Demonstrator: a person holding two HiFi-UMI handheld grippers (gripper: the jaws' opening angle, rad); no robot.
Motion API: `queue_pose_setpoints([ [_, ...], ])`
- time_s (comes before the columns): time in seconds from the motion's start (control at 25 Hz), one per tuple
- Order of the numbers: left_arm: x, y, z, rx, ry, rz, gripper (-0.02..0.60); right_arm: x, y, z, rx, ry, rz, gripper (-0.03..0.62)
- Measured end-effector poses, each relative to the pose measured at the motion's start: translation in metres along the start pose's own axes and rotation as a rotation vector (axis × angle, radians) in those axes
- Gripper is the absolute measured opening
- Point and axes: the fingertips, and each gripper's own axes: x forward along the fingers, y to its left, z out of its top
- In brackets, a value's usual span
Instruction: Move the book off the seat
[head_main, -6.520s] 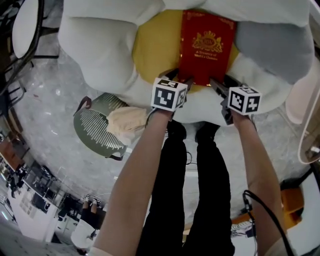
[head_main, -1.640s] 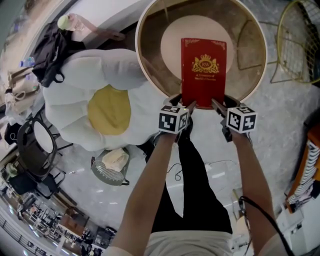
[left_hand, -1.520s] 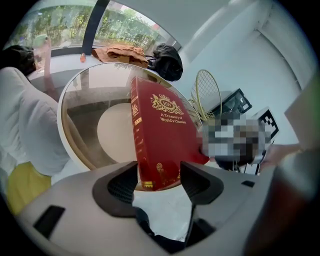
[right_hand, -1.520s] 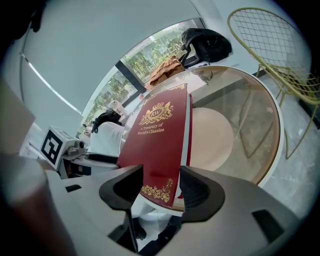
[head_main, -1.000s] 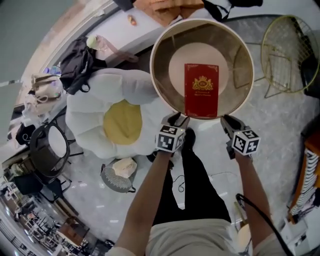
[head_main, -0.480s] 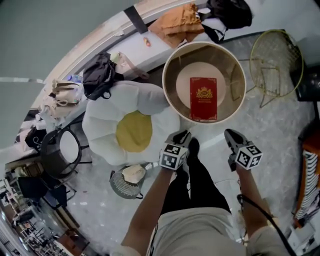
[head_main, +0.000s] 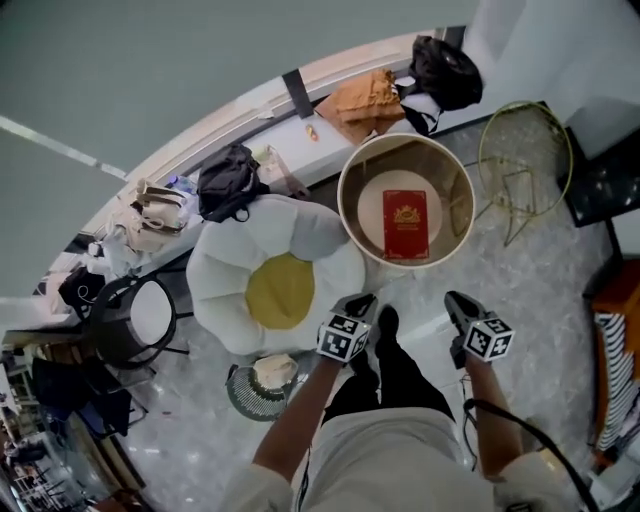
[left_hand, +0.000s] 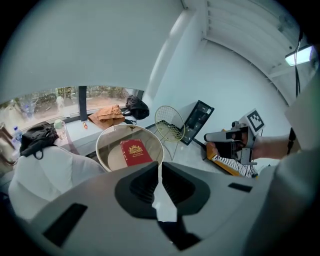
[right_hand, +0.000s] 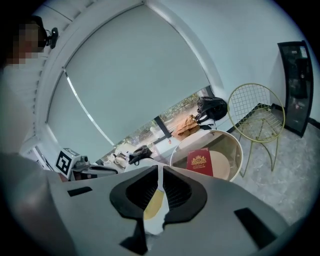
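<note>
Seat (head_main: 280, 290) holds no book; left gripper (head_main: 360, 304) jaws have just been closing, now together, nothing between; book (head_main: 405, 224) lies flat on the round surface (head_main: 350, 195); right gripper (head_main: 456, 302) jaws together, empty; task appears done.

The book (head_main: 405, 224) has a smooth red hard cover with a slight sheen and a gold-foil emblem. The round table (head_main: 341, 205) has a clear glass top inside a pale, matt rim. The flower-shaped seat (head_main: 215, 285) is soft, matt plush cloth, white with a yellow centre. The wire chair (head_main: 522, 160) is thin metal wire with a yellow-green coat. The floor (head_main: 560, 270) is polished grey stone, mottled and glossy. The black bag (head_main: 228, 180) looks like matt fabric, and the tan garment (head_main: 368, 98) is crumpled cloth.
</note>
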Motion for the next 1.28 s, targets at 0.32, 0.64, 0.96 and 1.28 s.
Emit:
queue_pose_setpoints([
  [0.32,-0.079,-0.038,-0.008,0.020,-0.072,-0.038,0.003,-0.067,0.070,0.010,-0.036,-0.100,-0.003,0.054],
  [0.64,-0.132,-0.060,-0.013,0.069,-0.104,-0.082,0.002,-0.117,0.103,-0.010,-0.040,-0.165,-0.040,0.054],
  [0.96,-0.167,-0.090,-0.014,0.093,-0.160,-0.097,0.002,-0.158,0.109,-0.017,-0.056,-0.189,-0.032,0.054],
  [1.28,-0.184,-0.112,-0.004,0.032,-0.244,-0.083,0.002,-0.185,0.110,0.002,-0.083,-0.210,0.023,0.052],
])
